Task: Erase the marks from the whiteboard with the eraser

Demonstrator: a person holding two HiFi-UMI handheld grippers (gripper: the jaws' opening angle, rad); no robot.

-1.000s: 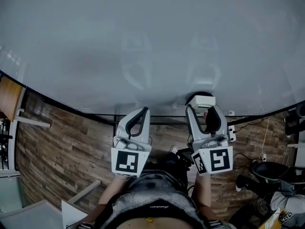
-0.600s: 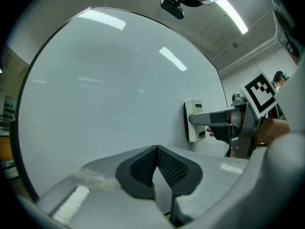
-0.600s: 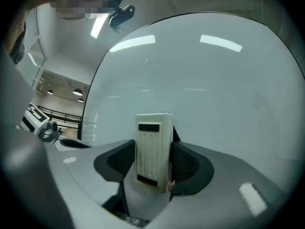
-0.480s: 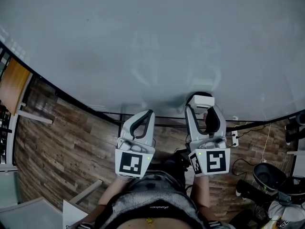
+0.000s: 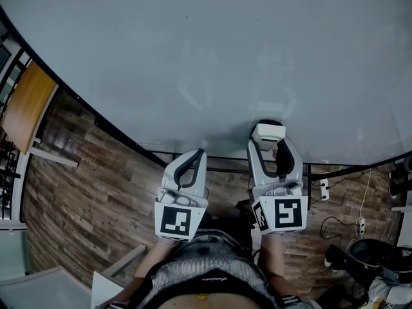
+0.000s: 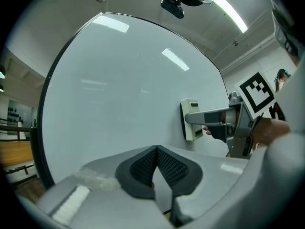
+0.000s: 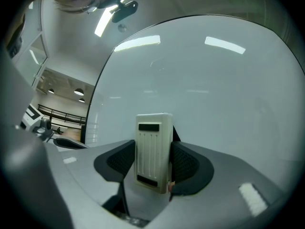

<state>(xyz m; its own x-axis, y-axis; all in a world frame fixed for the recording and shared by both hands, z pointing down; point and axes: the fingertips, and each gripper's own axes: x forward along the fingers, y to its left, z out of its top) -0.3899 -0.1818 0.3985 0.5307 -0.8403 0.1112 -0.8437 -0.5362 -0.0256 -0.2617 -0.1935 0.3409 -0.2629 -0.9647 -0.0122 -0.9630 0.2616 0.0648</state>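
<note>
left gripper (image 5: 197,153) edged nearer right gripper (image 5: 269,141), its jaws pressed together, right jaws pinching eraser (image 7: 152,151) against whiteboard (image 5: 193,56)

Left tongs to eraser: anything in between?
Nothing. Only bare whiteboard shows between the shut left tongs and the eraser, seen in the left gripper view.

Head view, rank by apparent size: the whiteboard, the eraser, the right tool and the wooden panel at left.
1. large white whiteboard
2. grey right tool, though nearness to the camera inflates it
3. orange-brown wooden panel
4. small white rectangular eraser, held in that tool
</note>
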